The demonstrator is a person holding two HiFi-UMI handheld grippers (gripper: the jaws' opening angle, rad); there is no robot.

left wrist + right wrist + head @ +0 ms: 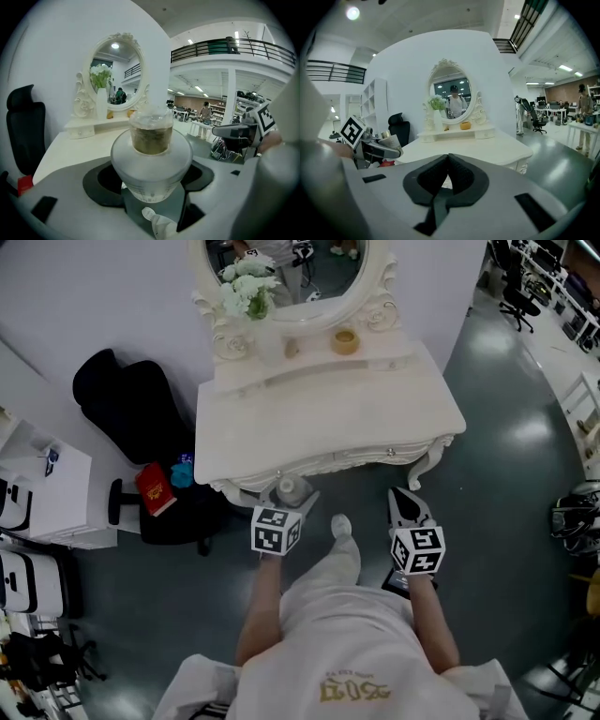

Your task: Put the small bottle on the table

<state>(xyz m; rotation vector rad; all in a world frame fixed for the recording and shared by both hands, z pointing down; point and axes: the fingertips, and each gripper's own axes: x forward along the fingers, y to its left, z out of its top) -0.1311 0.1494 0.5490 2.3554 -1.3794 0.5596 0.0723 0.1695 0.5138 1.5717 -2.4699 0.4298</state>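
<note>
My left gripper (289, 495) is shut on a small frosted bottle (151, 157) with a clear cap and yellowish contents. In the head view the small bottle (292, 490) hangs just in front of the white dressing table's (319, 423) front edge. The left gripper (151, 187) holds it upright by its wide body. My right gripper (407, 506) is shut with nothing in it, over the floor in front of the table's right leg. In the right gripper view the right gripper (448, 171) points at the table, and the left gripper with the bottle (389, 139) shows at the left.
An oval mirror (291, 277), a white flower vase (247, 292) and a yellow jar (345, 340) stand at the table's back. A black office chair (141, 418) with a red book (155, 489) is left of the table. The person's legs and shoe (341, 526) are between the grippers.
</note>
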